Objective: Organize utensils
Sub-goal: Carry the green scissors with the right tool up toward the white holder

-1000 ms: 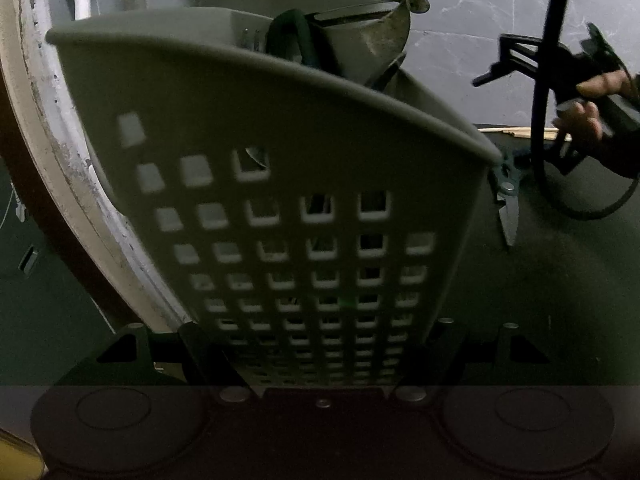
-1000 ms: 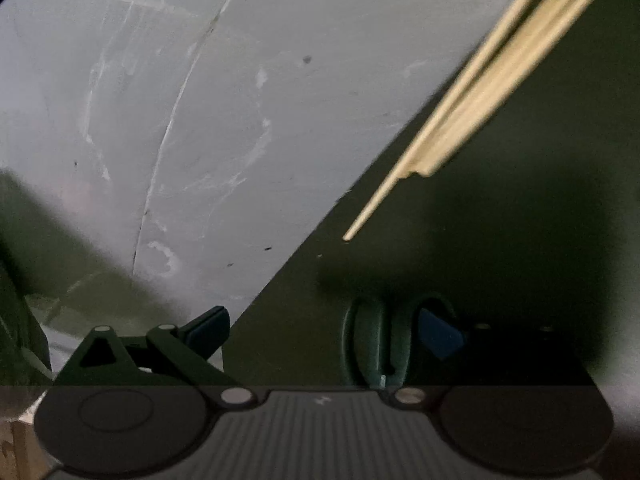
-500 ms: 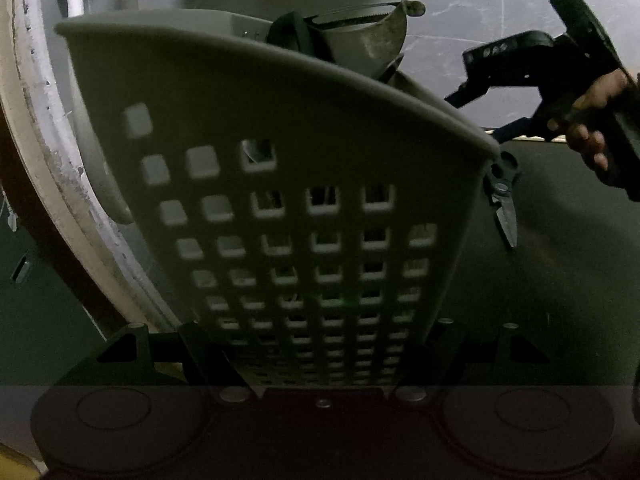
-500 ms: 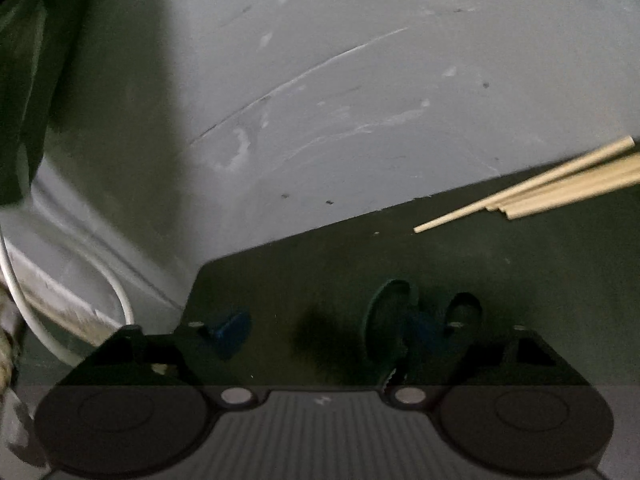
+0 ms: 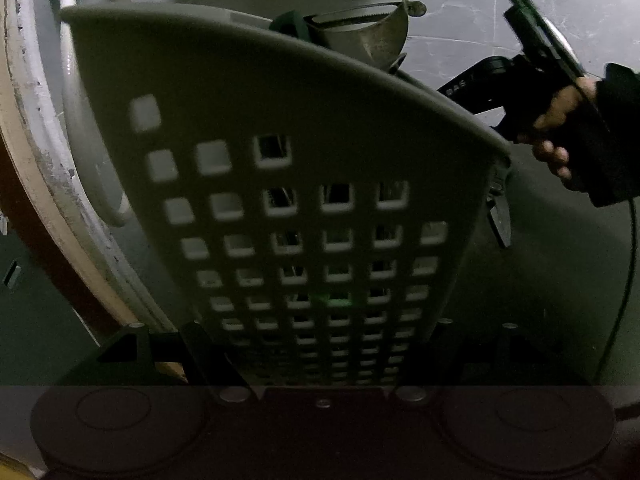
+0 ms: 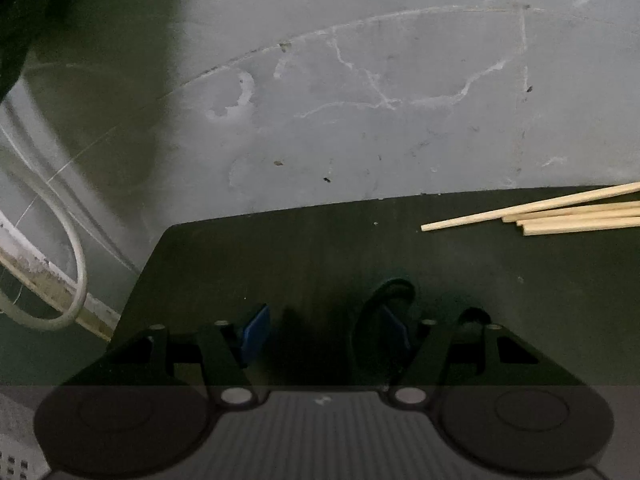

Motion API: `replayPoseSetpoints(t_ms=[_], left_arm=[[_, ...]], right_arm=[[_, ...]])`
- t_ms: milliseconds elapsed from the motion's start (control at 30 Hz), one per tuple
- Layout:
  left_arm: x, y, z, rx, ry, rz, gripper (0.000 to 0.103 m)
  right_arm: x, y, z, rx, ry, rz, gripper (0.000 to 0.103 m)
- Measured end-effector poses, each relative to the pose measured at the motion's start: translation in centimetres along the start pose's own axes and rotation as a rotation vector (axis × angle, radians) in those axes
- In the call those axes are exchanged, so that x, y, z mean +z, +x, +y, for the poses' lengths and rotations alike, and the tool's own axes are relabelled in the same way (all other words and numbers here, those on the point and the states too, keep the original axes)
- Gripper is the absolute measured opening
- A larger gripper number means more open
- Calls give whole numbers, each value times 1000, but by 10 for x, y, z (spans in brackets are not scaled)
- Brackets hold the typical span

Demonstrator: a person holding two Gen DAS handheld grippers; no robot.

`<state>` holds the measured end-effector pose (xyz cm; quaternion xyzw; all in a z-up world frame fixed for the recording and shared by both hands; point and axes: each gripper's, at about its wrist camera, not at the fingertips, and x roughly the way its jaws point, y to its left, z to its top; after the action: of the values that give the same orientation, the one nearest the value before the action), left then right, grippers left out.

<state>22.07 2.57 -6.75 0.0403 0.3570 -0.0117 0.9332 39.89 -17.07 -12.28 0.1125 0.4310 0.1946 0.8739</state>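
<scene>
Utensils standing in grey perforated basket, tops above rim. Left gripper clamped across basket base, jaws wide, wall pressed between. Dark bladed tool just beside basket's right edge. Right gripper by basket rim, right side; jaws partly parted, nothing pinched, dark loop ringing one pad. Chopsticks flat on table; bearing from basket not determinable.

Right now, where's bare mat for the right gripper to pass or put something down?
Free: the dark mat between its rounded left corner and the chopstick tips, ahead of the open right gripper; a scissor-like handle loop lies by the right finger. Crowded: the left-wrist view is filled by the basket, with pliers at its right edge.
</scene>
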Motion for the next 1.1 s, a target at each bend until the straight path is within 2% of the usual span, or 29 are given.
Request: replayPoseSetpoints(t_ms=[167,533,800,900,1000,1067,1100], left_arm=[[0,1,2,0,0,1,77],[1,5,-1,4,-2,1,77],[2,6,-3,4,-2,0,77],[2,6,-3,4,-1,-1,77],[1,8,-3,1,2,-2,77],[1,9,-3,0,3,-2,77],[0,9,-3,0,3,-2,77]], right_arm=[[-1,10,3,-5,14,-11,65],[-17,8,19,201,-68,38,64],[-15,9,38,133,-129,18,61],[-13,15,46,100,-155,6,53],[-12,19,54,39,-183,-9,37],[-13,22,59,2,-194,-21,17],[-15,23,62,-15,-201,-26,12]])
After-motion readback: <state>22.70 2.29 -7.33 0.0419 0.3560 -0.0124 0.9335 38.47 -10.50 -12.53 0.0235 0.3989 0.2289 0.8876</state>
